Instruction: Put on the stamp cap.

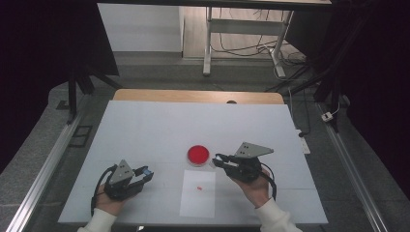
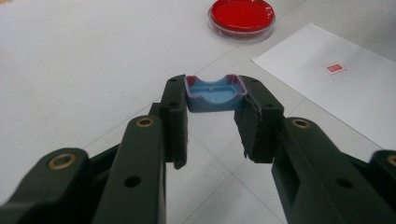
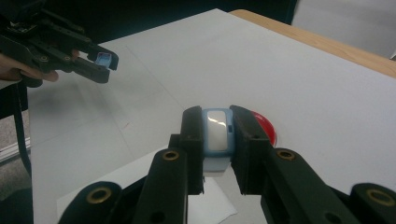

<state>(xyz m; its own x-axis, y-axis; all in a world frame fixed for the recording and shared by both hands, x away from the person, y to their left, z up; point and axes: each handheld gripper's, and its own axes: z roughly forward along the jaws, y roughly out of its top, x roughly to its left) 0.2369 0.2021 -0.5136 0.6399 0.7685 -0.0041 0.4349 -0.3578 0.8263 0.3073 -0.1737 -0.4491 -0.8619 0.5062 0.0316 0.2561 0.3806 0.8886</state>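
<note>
Left gripper point(image 2: 215, 100) closed on a small blue cap point(image 2: 215, 93), held just above the white table point(image 1: 145, 130), hollow side turned to the camera. Right gripper point(image 3: 217, 135) clamped on a blue device with a white face point(image 3: 217, 135), raised near the red dish point(image 1: 198, 155). Below both, a white sheet point(image 1: 198, 195) with a small red mark point(image 1: 199, 187).
</note>
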